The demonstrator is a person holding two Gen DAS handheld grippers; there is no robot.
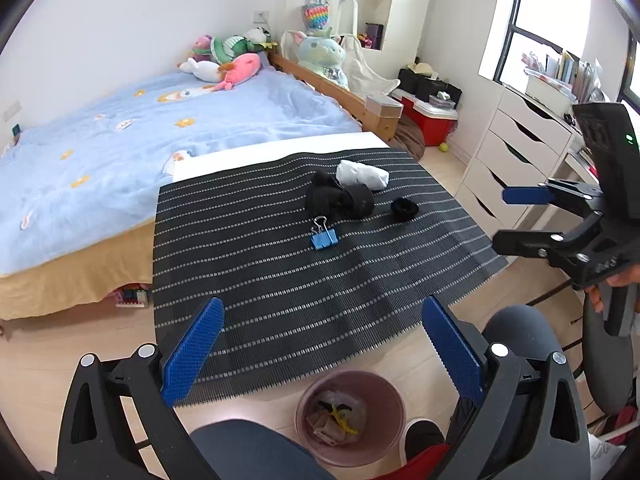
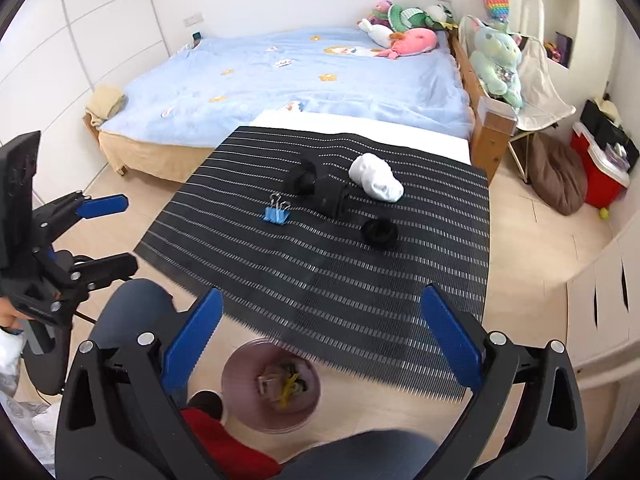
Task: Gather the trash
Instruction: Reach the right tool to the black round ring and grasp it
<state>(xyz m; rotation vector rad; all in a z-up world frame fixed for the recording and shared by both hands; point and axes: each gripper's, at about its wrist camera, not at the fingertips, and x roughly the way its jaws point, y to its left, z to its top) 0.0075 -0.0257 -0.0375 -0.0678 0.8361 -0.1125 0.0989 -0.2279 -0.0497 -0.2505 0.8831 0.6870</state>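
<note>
Both grippers, left (image 1: pixel 320 354) and right (image 2: pixel 320 344), gape empty above pink bin (image 1: pixel 394 400); blue clip (image 1: pixel 324 237) at twelve o'clock on striped mat (image 1: pixel 280 280)

Left gripper (image 1: pixel 320 354) spread wide above striped mat (image 1: pixel 280 280); blue clip (image 1: pixel 324 238) mid-mat, pink bin (image 1: pixel 350 420) near, holding scraps.

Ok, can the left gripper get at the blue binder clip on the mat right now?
Probably yes. The left gripper is open and empty, and the blue binder clip lies alone on the striped mat with bare mat between them; the black bundle sits just behind it.
</note>
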